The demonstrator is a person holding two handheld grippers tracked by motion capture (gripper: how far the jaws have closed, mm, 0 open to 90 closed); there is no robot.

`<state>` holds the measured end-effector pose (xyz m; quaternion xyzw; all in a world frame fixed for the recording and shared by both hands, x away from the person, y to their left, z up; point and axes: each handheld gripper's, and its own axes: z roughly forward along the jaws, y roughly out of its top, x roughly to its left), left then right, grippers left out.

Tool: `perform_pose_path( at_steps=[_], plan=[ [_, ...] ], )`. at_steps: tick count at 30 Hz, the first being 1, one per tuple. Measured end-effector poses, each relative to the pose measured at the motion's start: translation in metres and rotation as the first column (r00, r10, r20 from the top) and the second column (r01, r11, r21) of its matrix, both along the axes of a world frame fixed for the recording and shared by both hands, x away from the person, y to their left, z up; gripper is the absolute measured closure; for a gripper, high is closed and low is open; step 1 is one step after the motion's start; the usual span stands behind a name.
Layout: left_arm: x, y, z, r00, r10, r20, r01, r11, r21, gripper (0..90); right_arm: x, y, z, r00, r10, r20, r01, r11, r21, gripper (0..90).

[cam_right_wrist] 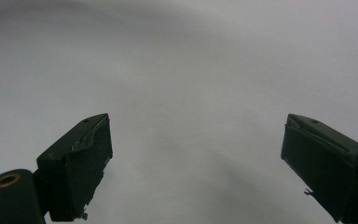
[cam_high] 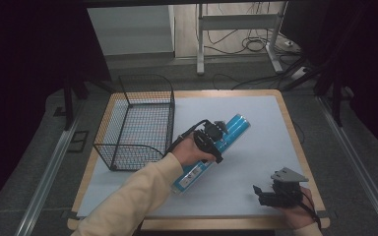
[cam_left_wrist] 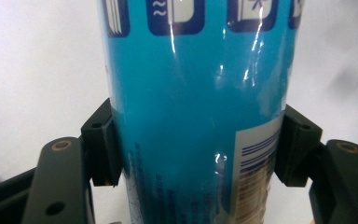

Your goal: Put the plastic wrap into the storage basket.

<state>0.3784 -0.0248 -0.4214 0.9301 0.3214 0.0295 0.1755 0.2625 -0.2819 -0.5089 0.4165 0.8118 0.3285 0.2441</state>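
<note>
Near the front right corner of the table (cam_high: 275,105), the right gripper (cam_high: 259,191) rests low in the person's right hand (cam_high: 298,209), grey 3-cornered plate on top. Its 2 jaws stand wide apart over bare white surface in the right gripper view; nothing between them.

Toward the table's middle, the left gripper (cam_high: 215,135) is closed across a blue cylinder (cam_high: 234,127). Left gripper view: both pads press the cylinder's (cam_left_wrist: 196,102) opposite sides, roughly mid-length. The cylinder runs diagonally, label end toward the front edge, capped end toward the back right. Whether it touches the table, cannot tell.

Along the left edge, just beside the left hand (cam_high: 189,152), a black wire basket (cam_high: 128,147) stands upright.
</note>
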Motion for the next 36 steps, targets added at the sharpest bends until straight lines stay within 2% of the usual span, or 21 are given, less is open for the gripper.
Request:
perform_pose_path(
  at_steps=[3, 19, 22, 32, 36],
  plan=[
    [0.0, 0.0, 0.004, 0.9999, 0.014, 0.006, -0.014, 0.9998, -0.013, 31.5, 0.0, 0.0, 0.0, 1.0, 0.002, -0.003, -0.002, 1.0, 0.0, 8.8],
    [0.002, -0.002, 0.023, 0.9993, 0.001, 0.036, -0.001, 1.0, 0.003, 31.5, 0.0, -0.001, 0.001, 1.0, 0.001, 0.005, -0.001, 1.0, 0.0, 8.8],
    [0.003, 0.0, 0.027, 0.9991, 0.005, 0.043, -0.004, 1.0, -0.005, 31.5, 0.0, -0.001, 0.001, 1.0, -0.001, 0.004, 0.001, 1.0, 0.001, 8.8],
    [0.005, 0.001, 0.033, 0.9976, 0.01, 0.069, -0.01, 0.9999, 0.004, 31.5, 0.0, -0.001, 0.001, 1.0, -0.002, 0.008, 0.002, 1.0, -0.003, 8.8],
    [0.007, 0.001, 0.037, 0.9977, 0.009, 0.067, -0.009, 1.0, 0.001, 31.5, 0.0, -0.001, 0.001, 1.0, -0.003, 0.004, 0.003, 1.0, 0.0, 8.8]
  ],
)
